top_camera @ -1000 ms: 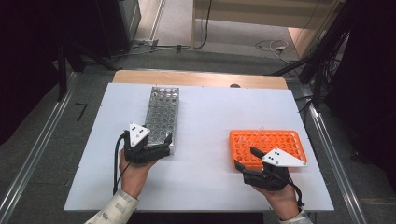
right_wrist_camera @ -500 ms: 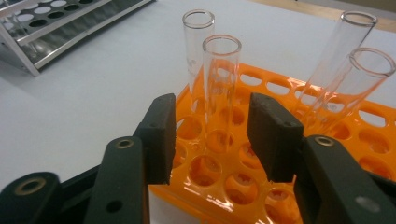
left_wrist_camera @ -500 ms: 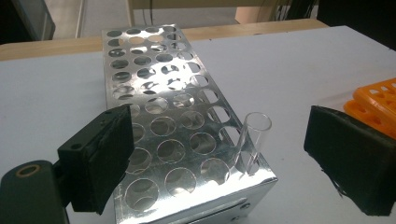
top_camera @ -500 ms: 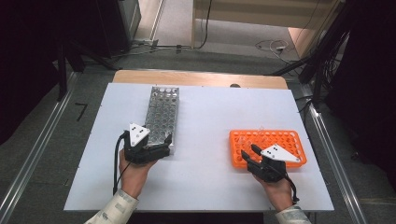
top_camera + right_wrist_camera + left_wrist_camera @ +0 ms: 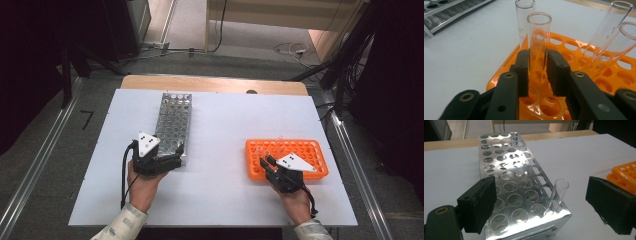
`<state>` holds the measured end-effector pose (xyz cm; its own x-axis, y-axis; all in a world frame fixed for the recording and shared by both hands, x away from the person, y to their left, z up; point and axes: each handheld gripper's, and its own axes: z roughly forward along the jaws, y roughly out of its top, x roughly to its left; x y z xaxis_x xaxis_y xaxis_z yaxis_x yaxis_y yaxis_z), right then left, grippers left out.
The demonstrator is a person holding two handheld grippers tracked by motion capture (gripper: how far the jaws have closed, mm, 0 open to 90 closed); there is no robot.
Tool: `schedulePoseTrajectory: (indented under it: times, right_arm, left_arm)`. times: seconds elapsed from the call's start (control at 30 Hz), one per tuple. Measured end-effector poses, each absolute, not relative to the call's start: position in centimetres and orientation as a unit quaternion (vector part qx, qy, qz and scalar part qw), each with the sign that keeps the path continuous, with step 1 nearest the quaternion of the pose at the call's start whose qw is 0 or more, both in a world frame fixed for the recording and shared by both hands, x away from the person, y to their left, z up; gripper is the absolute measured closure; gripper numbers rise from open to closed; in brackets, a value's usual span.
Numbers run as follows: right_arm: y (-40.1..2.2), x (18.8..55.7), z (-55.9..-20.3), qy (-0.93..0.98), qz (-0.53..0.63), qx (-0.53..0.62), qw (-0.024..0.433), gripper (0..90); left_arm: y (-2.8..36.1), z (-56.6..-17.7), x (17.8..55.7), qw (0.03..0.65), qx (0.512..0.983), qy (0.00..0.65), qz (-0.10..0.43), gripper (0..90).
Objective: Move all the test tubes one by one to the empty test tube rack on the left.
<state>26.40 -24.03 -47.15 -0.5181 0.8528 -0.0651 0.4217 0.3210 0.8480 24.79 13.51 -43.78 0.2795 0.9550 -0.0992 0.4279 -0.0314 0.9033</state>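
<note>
Right claw (image 5: 537, 72) had just been closing and now sat clamped on a glass test tube (image 5: 538, 37), pads squeezing it low on the barrel, just above the orange tube rack (image 5: 579, 50). Low grip made sense imo: tube stood upright in a hole near the rack's front edge, so a hold close to the rack kept it from tipping when lifted. Three more tubes behind it in the same rack, two of them leaning, prob loose in their holes.

Left claw (image 5: 549, 202) wide apart, nothing pinched. It straddled the near end of the metal tube rack (image 5: 509, 175), one pad over the rack's top, the other out past its side. One glass tube (image 5: 559, 195) already stood in the corner hole at that end. Looked like the left hand (image 5: 142, 187) parked there to steady or guard the metal rack, w/ the orange rack well apart to its right on the white worktop (image 5: 220, 125).

Judging by this: transfer job, orange rack to metal rack, lift not yet made.
</note>
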Motion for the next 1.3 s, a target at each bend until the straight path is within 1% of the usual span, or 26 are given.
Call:
schedulePoseTrajectory:
  times: [0.13, 0.33, 0.43, 0.47, 0.6, 0.7, 0.83, 0.87, 0.9, 1.0, 1.07, 1.17, 1.2, 1.3]
  right_arm:
    - [-24.2, 26.2, -46.5, 0.764, 0.417, 0.412, 0.271, 72.9]
    - [-24.5, 25.6, -44.6, 0.749, 0.441, 0.41, 0.277, 73.2]
    - [-24.7, 25.0, -43.5, 0.745, 0.451, 0.408, 0.274, 73.2]
    - [-24.8, 24.6, -43.0, 0.745, 0.454, 0.409, 0.266, 73.2]
    - [-24.6, 24.1, -42.7, 0.751, 0.457, 0.402, 0.257, 73.2]
    - [-23.8, 23.6, -42.7, 0.759, 0.459, 0.39, 0.247, 73.2]
    - [-21.2, 22.9, -43.3, 0.78, 0.461, 0.365, 0.213, 73.2]
    - [-21.2, 22.9, -43.3, 0.78, 0.461, 0.365, 0.213, 73.2]
    - [-19.9, 22.9, -43.7, 0.791, 0.457, 0.352, 0.206, 73.2]
    - [-18.7, 23.0, -44.0, 0.799, 0.454, 0.34, 0.199, 73.3]
    - [-17.1, 23.2, -44.4, 0.808, 0.451, 0.327, 0.191, 73.2]
    - [-16.3, 23.4, -44.6, 0.812, 0.45, 0.321, 0.187, 73.2]
    - [-15.7, 23.6, -44.9, 0.815, 0.449, 0.319, 0.181, 73.2]
    - [-15.0, 23.7, -45.0, 0.817, 0.448, 0.317, 0.175, 73.2]
  left_arm:
    - [13.6, -43.7, 24.7, 0.457, 0.657, 0.525, 0.29, 9.9]
    - [13.7, -43.5, 24.6, 0.46, 0.654, 0.525, 0.291, 9.9]
    - [13.7, -43.4, 24.6, 0.463, 0.654, 0.524, 0.291, 10.0]
    - [13.7, -43.3, 24.5, 0.464, 0.653, 0.523, 0.29, 10.4]
    - [13.5, -43.0, 24.2, 0.469, 0.654, 0.517, 0.289, 10.6]
    - [13.3, -42.8, 24.1, 0.474, 0.656, 0.513, 0.287, 10.6]
    - [12.6, -42.5, 23.7, 0.479, 0.661, 0.503, 0.285, 11.5]
    - [12.4, -42.5, 23.6, 0.478, 0.664, 0.499, 0.286, 11.5]
    - [12.1, -42.4, 23.5, 0.479, 0.667, 0.494, 0.287, 11.5]
    - [11.2, -42.3, 23.3, 0.482, 0.678, 0.48, 0.278, 11.9]
    - [10.6, -42.2, 23.1, 0.486, 0.686, 0.47, 0.269, 13.5]
    - [9.7, -42.1, 22.9, 0.492, 0.696, 0.455, 0.258, 14.9]
    - [9.4, -42.1, 22.8, 0.494, 0.699, 0.451, 0.252, 17.1]
    - [8.6, -42.1, 22.6, 0.5, 0.709, 0.435, 0.241, 19.3]
